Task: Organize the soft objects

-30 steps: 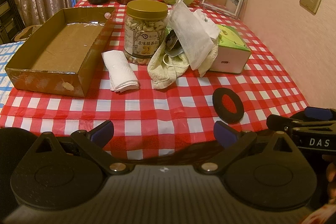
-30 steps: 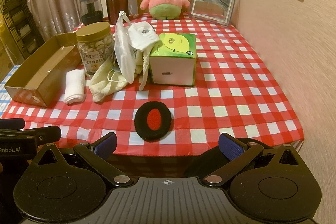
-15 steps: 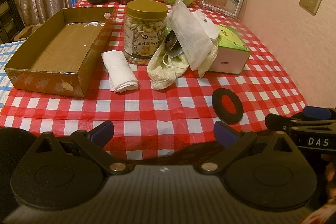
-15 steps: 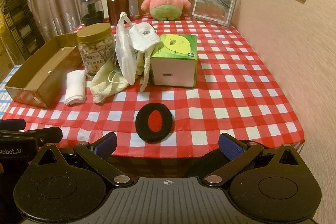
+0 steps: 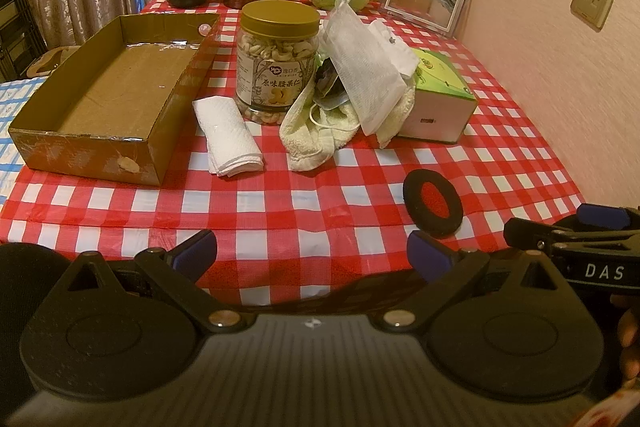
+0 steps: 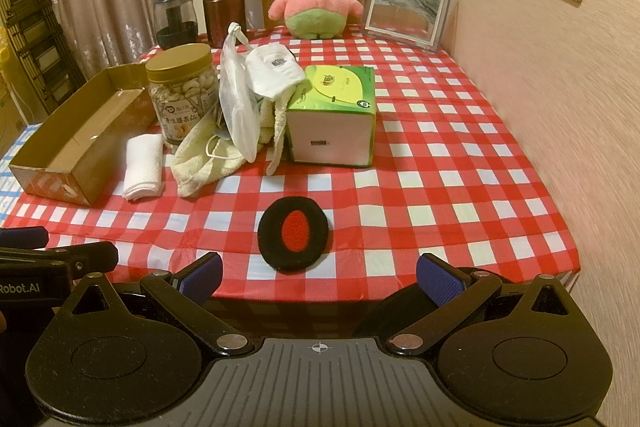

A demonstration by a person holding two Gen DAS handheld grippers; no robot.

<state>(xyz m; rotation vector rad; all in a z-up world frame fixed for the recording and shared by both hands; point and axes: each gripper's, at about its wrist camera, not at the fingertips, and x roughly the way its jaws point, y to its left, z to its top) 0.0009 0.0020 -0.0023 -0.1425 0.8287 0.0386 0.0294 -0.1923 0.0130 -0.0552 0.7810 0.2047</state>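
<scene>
A black foam ring with a red centre (image 6: 293, 239) lies near the table's front edge, just ahead of my right gripper (image 6: 319, 274), which is open and empty. It also shows in the left wrist view (image 5: 433, 202). My left gripper (image 5: 312, 254) is open and empty at the front edge. A folded white cloth (image 5: 227, 135) lies beside an open cardboard box (image 5: 108, 99). A cream towel (image 5: 316, 135), a white mesh bag (image 5: 360, 67) and a face mask (image 6: 274, 71) are piled between the nut jar and the tissue box. A pink star plush (image 6: 316, 3) sits at the back.
A jar of cashews (image 5: 278, 63) and a green tissue box (image 6: 332, 115) stand mid-table on the red checked cloth (image 6: 440, 155). A picture frame (image 6: 406, 11), a brown canister (image 6: 223, 9) and a dark glass jar (image 6: 175, 19) stand at the back. A wall runs along the right.
The right wrist view has shifted slightly toward the table. Otherwise nothing has visibly moved.
</scene>
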